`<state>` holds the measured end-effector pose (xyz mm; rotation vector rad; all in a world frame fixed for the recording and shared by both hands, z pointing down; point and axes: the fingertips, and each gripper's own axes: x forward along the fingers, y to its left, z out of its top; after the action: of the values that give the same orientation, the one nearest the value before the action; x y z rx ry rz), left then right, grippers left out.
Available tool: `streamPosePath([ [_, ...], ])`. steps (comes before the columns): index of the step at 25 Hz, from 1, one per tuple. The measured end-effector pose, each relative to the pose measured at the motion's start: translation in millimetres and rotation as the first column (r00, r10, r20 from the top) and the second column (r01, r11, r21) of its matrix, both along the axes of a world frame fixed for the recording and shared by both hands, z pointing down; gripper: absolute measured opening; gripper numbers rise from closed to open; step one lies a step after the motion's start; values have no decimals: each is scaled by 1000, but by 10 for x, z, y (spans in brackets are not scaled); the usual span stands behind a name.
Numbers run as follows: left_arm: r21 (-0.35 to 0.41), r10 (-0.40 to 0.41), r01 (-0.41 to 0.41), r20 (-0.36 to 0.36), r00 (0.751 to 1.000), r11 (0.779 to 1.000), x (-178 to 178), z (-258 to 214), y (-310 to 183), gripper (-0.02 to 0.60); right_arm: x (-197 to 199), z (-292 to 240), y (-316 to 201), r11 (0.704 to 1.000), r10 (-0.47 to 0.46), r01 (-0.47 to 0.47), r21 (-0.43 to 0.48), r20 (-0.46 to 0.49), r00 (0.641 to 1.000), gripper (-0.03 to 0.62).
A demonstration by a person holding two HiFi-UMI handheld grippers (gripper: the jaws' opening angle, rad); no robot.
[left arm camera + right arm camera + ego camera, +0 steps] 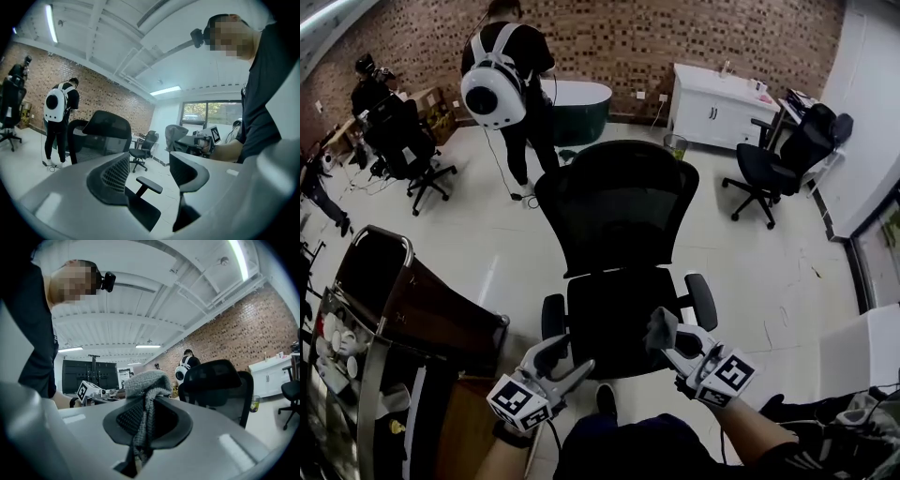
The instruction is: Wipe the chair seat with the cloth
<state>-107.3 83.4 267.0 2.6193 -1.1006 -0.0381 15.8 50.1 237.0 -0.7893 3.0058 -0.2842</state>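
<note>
The grey cloth (660, 324) is clamped in the right gripper (667, 339), bunched above its closed jaws and raised near the front right corner of the black office chair's seat (605, 309), beside the right armrest (701, 300); it seems clear of the mesh, not pressed on it. The left gripper (555, 364) hangs off the seat's front left with its jaws spread and nothing between them. The cloth is in hand, but no wiping shows; as I judge it, the whole seat remains to be wiped.
</note>
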Motion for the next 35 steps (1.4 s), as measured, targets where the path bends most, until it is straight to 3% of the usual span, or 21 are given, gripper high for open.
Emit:
streamPosePath([
  [6, -33, 29, -29, -8, 1000, 999, -106, 104, -565, 291, -253, 165, -572, 999, 9, -9, -45, -6, 1000, 31],
  [12, -66, 16, -18, -20, 1000, 998, -111, 319, -896, 295, -419, 434, -879, 994, -51, 50, -101, -13, 999, 31],
  [18, -111, -60, 59, 0, 998, 992, -234, 657, -1211, 304, -674, 1281, -1369, 972, -148, 113, -206, -163, 976, 31],
  [21, -129, -101, 101, 3, 995, 987, -309, 920, -1383, 305, -927, 1888, -1642, 961, -219, 162, -223, -261, 940, 31],
  [27, -192, -157, 160, 29, 987, 968, -546, 1741, -1651, 311, -1558, 3186, -2111, 919, -317, 195, -343, -349, 882, 31],
  [35, -241, -180, 182, 31, 983, 953, -614, 2454, -1910, 316, -2147, 4948, -2432, 889, -434, 223, -400, -580, 690, 31],
])
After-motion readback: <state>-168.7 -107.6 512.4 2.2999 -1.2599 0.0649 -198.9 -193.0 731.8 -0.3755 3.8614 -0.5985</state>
